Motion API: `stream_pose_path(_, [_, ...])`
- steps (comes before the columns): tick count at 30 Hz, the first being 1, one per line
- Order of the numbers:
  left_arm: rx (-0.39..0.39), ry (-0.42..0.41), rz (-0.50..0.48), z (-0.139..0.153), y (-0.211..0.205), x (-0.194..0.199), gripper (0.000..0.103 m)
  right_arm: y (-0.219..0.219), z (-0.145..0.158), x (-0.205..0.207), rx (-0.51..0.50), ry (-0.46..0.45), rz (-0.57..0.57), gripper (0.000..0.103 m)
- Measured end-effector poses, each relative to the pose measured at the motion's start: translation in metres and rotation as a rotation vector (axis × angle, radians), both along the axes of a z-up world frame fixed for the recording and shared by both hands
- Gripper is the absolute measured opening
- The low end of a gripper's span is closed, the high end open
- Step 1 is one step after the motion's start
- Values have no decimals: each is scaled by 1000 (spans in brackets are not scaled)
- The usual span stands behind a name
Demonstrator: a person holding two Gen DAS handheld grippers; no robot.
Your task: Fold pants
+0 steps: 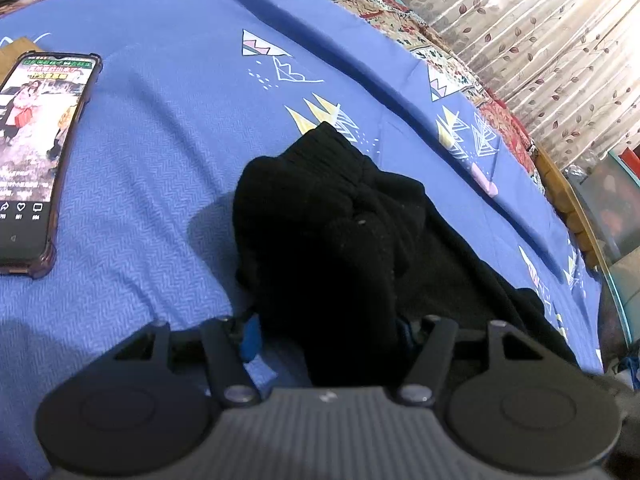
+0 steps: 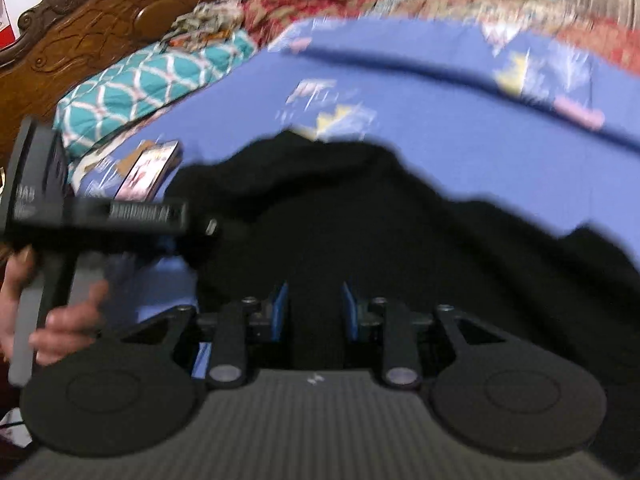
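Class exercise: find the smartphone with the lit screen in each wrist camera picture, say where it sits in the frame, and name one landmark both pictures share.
Left wrist view: the smartphone with the lit screen lies at the left edge, flat on the blue patterned bedsheet.
Right wrist view: the smartphone shows small and blurred, left of centre, just above the other handheld gripper.
Shared landmark: the bunched black pants, in the middle of both pictures.
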State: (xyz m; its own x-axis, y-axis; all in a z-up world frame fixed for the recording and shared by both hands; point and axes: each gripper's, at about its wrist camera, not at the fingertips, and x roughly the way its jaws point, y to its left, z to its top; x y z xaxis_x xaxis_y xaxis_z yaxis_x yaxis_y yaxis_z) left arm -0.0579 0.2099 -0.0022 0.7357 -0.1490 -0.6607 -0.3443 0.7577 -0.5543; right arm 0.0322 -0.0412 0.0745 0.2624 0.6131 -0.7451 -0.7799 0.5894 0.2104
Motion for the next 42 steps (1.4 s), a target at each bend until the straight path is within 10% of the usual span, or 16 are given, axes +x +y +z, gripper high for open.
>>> stream_pose_path(12, [51, 9, 19, 14, -4, -3, 66, 7, -17, 2, 37, 173, -44, 33])
stream_pose_path(21, [141, -125, 30, 57, -14, -49, 69, -27, 16, -4, 132, 50, -134, 33])
stream_pose_path(28, [171, -211, -110, 77, -50, -12, 68, -39, 13, 3, 153, 63, -224, 33])
stream_pose_path(42, [247, 23, -185, 27, -80, 33, 60, -49, -32, 15, 79, 337, -299, 33])
